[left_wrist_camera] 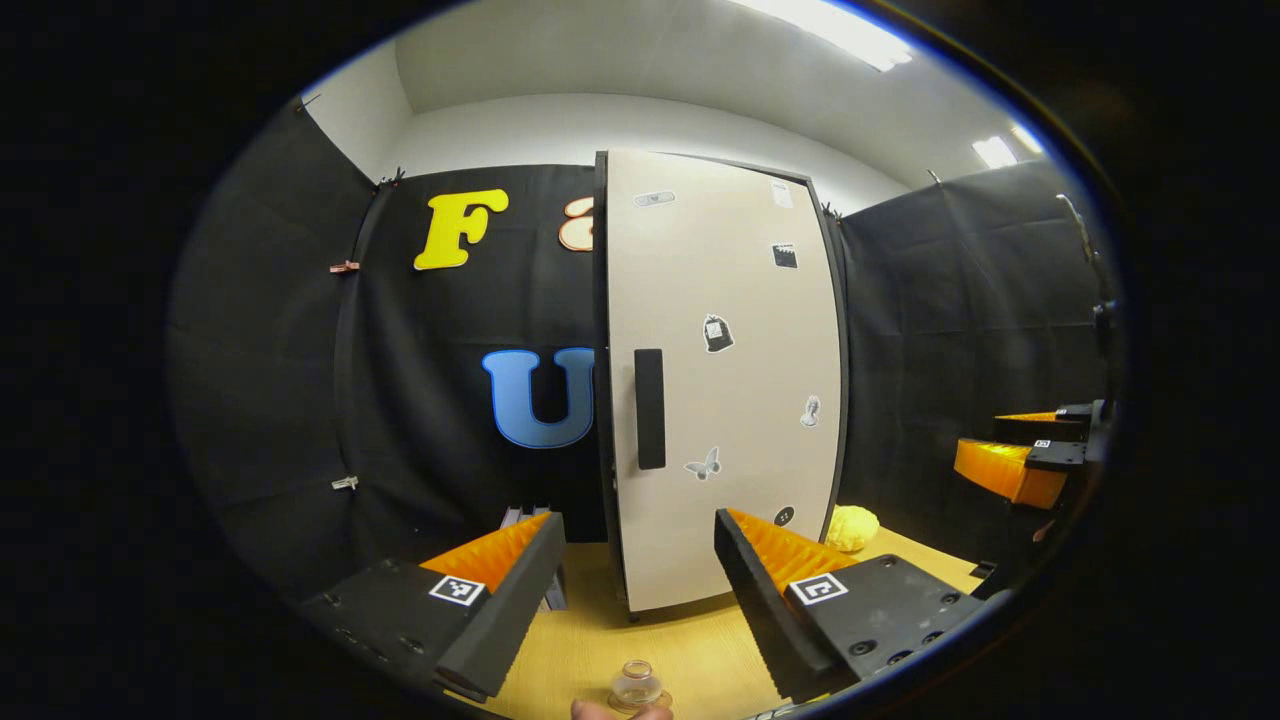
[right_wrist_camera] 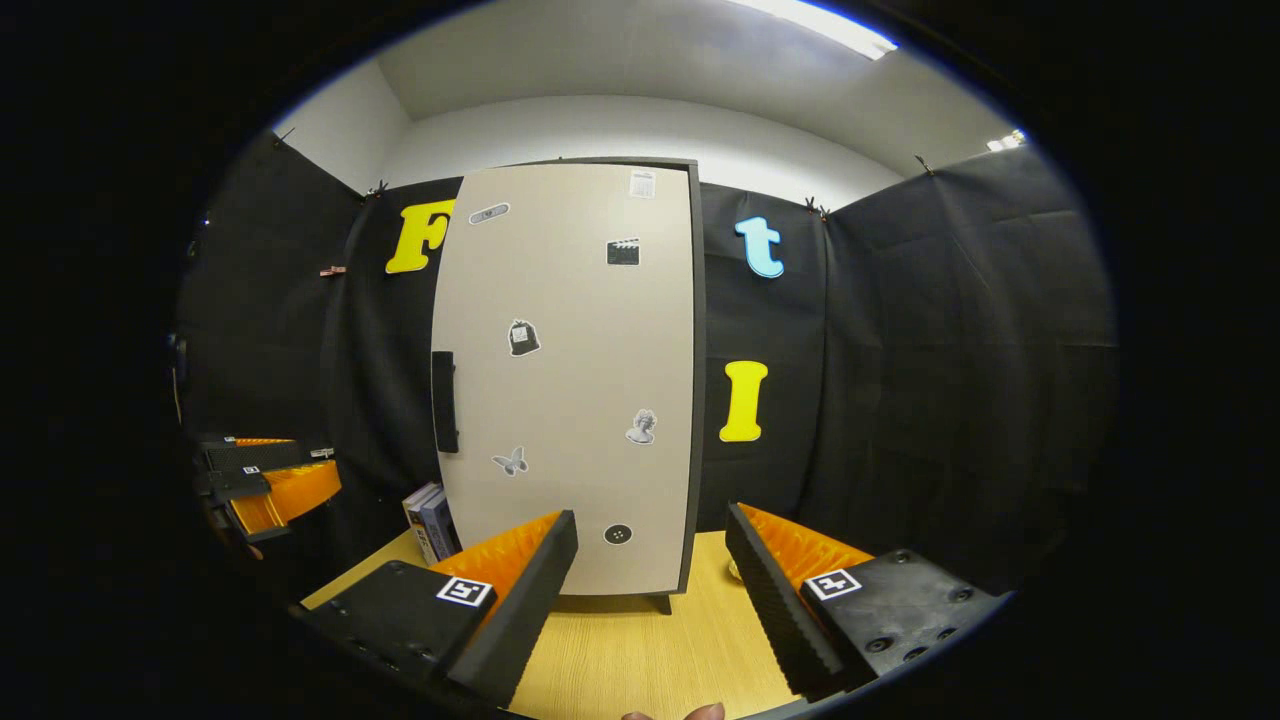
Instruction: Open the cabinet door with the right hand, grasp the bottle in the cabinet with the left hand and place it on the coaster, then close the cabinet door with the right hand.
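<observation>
The cabinet (right_wrist_camera: 570, 380) stands upright at the back of the wooden surface (right_wrist_camera: 620, 650), its pale door (left_wrist_camera: 725, 380) closed flat against the frame, so whatever it holds is hidden. The door's dark handle (right_wrist_camera: 444, 401) is a vertical bar on the door's left edge as seen from the front, with the hinges presumably on the opposite side, so I'd judge the door swings out from that handle side. The right claw (right_wrist_camera: 650, 590) hangs in front of the lower part of the door with its jaws spread wide and nothing between them; the handle lies above it and off to its left, long axis upright, so the jaws would need to rise and close across the bar. The left claw (left_wrist_camera: 640, 590) is likewise open and empty, facing the handle edge more squarely, and looks the nearer of the two to the handle, though the task gives the door to the right hand. A couple of books (right_wrist_camera: 432, 520) lean beside the cabinet on the handle side, and a yellow, lumpy object (left_wrist_camera: 852, 527) sits at its other foot. A small clear bottle (left_wrist_camera: 636, 686) stands on the surface below the left claw, in the left gripper view, apparently already out on a coaster, though the coaster itself is hard to make out.
</observation>
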A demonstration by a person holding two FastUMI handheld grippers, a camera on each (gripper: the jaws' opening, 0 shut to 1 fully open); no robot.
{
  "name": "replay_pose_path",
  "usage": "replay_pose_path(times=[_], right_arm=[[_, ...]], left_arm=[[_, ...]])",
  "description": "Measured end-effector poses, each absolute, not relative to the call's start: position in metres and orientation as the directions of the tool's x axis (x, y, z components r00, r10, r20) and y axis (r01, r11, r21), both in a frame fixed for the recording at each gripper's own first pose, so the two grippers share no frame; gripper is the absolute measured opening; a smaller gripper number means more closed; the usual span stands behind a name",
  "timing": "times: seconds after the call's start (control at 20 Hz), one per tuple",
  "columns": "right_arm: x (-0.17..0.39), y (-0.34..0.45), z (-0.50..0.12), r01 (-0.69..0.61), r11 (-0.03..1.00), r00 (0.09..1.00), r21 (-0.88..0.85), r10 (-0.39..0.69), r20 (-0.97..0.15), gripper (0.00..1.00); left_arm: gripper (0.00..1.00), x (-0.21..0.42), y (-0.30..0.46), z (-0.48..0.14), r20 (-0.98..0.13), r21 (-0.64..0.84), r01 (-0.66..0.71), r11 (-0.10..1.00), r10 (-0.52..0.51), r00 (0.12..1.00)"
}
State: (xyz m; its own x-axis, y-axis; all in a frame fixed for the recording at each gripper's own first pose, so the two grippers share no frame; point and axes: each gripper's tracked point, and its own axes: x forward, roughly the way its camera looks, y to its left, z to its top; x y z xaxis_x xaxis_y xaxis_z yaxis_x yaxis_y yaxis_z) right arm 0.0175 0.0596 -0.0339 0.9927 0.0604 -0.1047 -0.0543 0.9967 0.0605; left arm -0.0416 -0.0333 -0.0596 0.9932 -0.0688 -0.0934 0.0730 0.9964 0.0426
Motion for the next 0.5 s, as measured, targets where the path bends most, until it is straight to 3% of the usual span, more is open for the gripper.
replay_pose_path(times=[0.5], right_arm=[[0.0185, 0.0616, -0.0354, -0.052, 0.997, 0.992, 0.057, 0.058, -0.11, 0.97]], left_arm=[[0.95, -0.0398, -0.0298, -0.0617, -0.097, 0.038, 0.068, 0.997, -0.064, 0.993]])
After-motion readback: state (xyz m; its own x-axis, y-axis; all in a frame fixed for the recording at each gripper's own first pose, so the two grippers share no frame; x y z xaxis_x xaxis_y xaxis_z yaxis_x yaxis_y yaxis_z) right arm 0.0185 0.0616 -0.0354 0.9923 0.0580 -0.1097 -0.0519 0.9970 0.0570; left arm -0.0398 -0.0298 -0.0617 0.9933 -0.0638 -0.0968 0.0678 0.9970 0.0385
